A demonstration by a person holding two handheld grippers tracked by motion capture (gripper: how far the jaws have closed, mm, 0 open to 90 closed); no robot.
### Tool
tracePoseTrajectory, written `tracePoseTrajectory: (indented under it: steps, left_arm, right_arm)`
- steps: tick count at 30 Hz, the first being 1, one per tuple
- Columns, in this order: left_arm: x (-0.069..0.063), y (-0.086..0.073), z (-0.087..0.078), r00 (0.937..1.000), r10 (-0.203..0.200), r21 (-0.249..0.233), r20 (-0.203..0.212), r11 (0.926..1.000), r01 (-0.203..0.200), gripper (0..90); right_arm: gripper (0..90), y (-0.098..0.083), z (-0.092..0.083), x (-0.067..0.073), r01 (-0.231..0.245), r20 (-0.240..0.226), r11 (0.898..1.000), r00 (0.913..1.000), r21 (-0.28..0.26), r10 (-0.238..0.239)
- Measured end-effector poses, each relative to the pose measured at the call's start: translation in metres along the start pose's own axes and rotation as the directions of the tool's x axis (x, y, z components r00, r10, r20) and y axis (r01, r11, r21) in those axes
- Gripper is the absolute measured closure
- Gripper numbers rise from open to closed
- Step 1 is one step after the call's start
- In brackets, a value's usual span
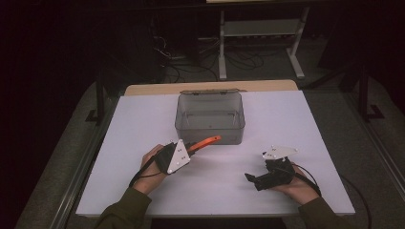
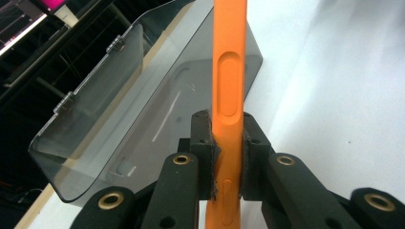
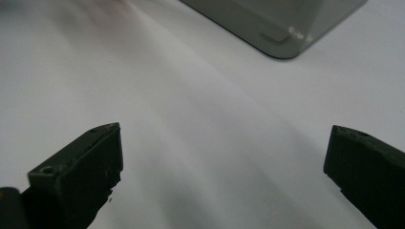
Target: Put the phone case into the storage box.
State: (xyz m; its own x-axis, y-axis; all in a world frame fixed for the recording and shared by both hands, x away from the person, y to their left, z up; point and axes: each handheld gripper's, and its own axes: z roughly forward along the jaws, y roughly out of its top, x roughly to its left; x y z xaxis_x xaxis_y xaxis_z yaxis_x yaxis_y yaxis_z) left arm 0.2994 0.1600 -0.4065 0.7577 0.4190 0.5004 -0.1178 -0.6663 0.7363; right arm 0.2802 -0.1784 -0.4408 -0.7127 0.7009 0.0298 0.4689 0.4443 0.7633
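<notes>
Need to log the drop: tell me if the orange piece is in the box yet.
Not in. The orange piece is clamped in the left gripper, reaching toward the grey box.

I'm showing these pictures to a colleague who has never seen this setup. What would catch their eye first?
The bright orange strip, clamped between the left gripper's pads and pointing toward the box, stands out against the white table. Next comes the smoky transparent box at the table's middle, its hinged lid open toward the far edge. The right gripper rests near the table's front right, jaws wide apart with nothing between them.
</notes>
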Motion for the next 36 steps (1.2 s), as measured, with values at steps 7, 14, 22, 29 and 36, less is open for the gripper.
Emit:
tracePoseTrajectory:
  steps: [7,14,22,29,36]
  left_arm:
    - [0.003,-0.001,0.0,0.9989,-0.045,-0.001,0.014,0.999,0.045,79.3]
    - [0.008,-0.004,0.0,0.9928,-0.114,-0.006,0.038,0.9935,0.114,79.3]
    - [0.015,-0.007,-0.001,0.9783,-0.197,-0.016,0.064,0.98,0.198,79.3]
    - [0.021,-0.012,-0.002,0.9586,-0.272,-0.03,0.086,0.961,0.275,79.3]
    - [0.028,-0.017,-0.004,0.929,-0.35,-0.039,0.121,0.9334,0.357,79.2]
  right_arm:
    - [0.0,0.0,0.0,0.0,0.0,-0.001,1.0,1.0,0.001,0.0]
    - [0.0,0.0,0.0,0.001,0.001,-0.003,1.0,1.0,0.003,-0.001]
    - [0.0,0.0,0.0,0.001,0.001,-0.004,1.0,1.0,0.003,-0.001]
    - [0.0,0.0,0.001,0.001,-0.002,-0.004,1.0,1.0,0.003,0.002]
    - [0.0,0.0,0.0,0.0,-0.001,-0.003,1.0,1.0,0.0,0.001]
